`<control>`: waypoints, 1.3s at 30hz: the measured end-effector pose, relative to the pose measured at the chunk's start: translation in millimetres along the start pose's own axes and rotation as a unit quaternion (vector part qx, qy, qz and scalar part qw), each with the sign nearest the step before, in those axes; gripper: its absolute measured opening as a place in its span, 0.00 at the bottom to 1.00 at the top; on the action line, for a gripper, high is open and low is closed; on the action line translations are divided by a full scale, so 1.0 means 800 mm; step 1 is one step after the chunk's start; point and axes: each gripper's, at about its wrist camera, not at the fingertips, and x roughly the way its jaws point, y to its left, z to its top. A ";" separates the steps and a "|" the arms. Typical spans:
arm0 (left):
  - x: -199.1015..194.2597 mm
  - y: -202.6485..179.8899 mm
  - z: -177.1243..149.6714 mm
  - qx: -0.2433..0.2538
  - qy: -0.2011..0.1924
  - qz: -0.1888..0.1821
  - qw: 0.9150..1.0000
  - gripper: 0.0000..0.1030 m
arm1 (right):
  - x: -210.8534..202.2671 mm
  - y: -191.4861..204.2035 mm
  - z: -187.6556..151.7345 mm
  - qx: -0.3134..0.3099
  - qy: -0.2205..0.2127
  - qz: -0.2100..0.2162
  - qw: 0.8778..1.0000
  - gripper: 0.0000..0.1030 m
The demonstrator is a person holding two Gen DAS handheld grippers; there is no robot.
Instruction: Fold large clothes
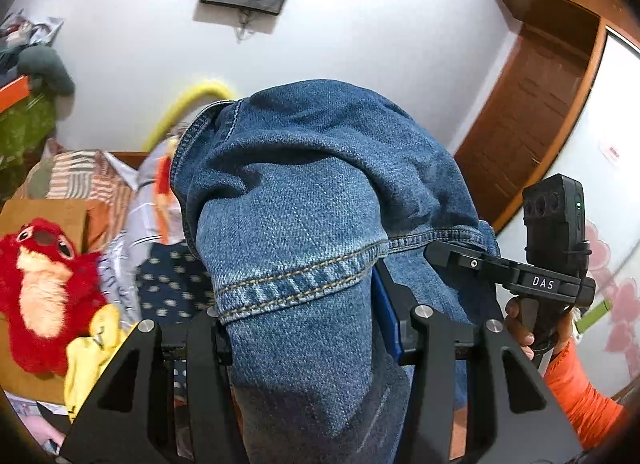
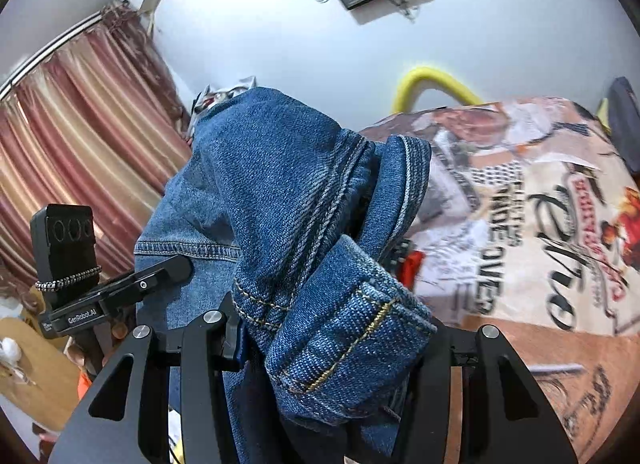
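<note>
while both arms are raised toward the wall, the denim garment (image 1: 304,200) hangs bunched between them, lifted clear of the bed (image 2: 540,224) with its printed cover. the left tool (image 1: 304,324) has its jaws closed on a stitched hem of the denim, cloth spilling over and down between the fingers. the right tool (image 2: 332,340) is likewise clamped on a folded cuff, thick layers filling the gap. a red plush toy (image 1: 40,288) lies off to the left beside a yellow cloth (image 1: 92,356), and a striped curtain (image 2: 80,136) hangs behind the left tool.
</note>
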 end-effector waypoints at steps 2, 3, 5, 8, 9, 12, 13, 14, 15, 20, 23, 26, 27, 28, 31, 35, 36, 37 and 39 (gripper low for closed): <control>0.009 0.029 -0.002 -0.015 0.003 0.008 1.000 0.47 | 0.026 -0.003 0.001 0.001 0.009 0.005 1.000 0.44; 0.016 0.043 -0.005 -0.023 0.008 0.013 1.000 0.47 | 0.047 -0.005 0.002 0.004 0.018 0.007 1.000 0.44; 0.035 0.072 -0.007 -0.040 0.020 0.022 0.999 0.47 | 0.076 -0.015 0.001 0.009 0.030 0.008 0.999 0.44; 0.066 0.113 -0.014 -0.048 0.037 0.039 0.997 0.47 | 0.124 -0.031 -0.007 0.019 0.051 0.007 0.999 0.44; 0.078 0.128 -0.013 -0.050 0.042 0.044 0.997 0.47 | 0.141 -0.039 -0.009 0.024 0.056 0.006 0.998 0.44; 0.118 0.163 -0.021 -0.061 0.060 0.064 0.994 0.47 | 0.191 -0.061 -0.019 0.040 0.071 0.000 0.997 0.44; 0.127 0.170 -0.026 -0.066 0.066 0.066 0.993 0.47 | 0.200 -0.063 -0.021 0.043 0.076 -0.005 0.996 0.44; 0.138 0.180 -0.032 -0.072 0.069 0.068 0.993 0.47 | 0.210 -0.065 -0.022 0.044 0.080 -0.011 0.996 0.44; 0.147 0.188 -0.038 -0.073 0.069 0.069 0.993 0.48 | 0.218 -0.067 -0.022 0.042 0.086 -0.017 0.995 0.44; 0.168 0.202 -0.061 -0.071 0.079 0.083 0.991 0.61 | 0.241 -0.077 -0.034 0.021 0.119 -0.038 0.992 0.49; 0.172 0.212 -0.072 -0.101 0.094 0.073 0.988 0.70 | 0.238 -0.075 -0.044 0.015 0.132 -0.055 0.990 0.53; 0.158 0.208 -0.078 -0.116 0.097 0.075 0.986 0.71 | 0.223 -0.073 -0.051 0.019 0.140 -0.065 0.988 0.59; 0.153 0.204 -0.080 -0.112 0.096 0.083 0.986 0.71 | 0.222 -0.075 -0.051 0.018 0.141 -0.073 0.987 0.60; 0.143 0.196 -0.082 -0.098 0.093 0.099 0.986 0.71 | 0.213 -0.071 -0.053 0.013 0.143 -0.085 0.986 0.61; 0.121 0.179 -0.088 -0.072 0.091 0.127 0.985 0.72 | 0.192 -0.065 -0.063 -0.006 0.142 -0.107 0.984 0.61; 0.089 0.152 -0.104 -0.040 0.094 0.173 0.980 0.71 | 0.157 -0.051 -0.078 -0.026 0.139 -0.131 0.981 0.61; 0.080 0.143 -0.108 -0.026 0.095 0.187 0.977 0.71 | 0.146 -0.045 -0.081 -0.035 0.134 -0.137 0.981 0.61; 0.071 0.134 -0.112 -0.015 0.094 0.198 0.976 0.71 | 0.139 -0.041 -0.082 -0.041 0.129 -0.141 0.981 0.61; 0.057 0.119 -0.115 -0.002 0.086 0.210 0.974 0.71 | 0.119 -0.026 -0.084 -0.057 0.116 -0.148 0.980 0.61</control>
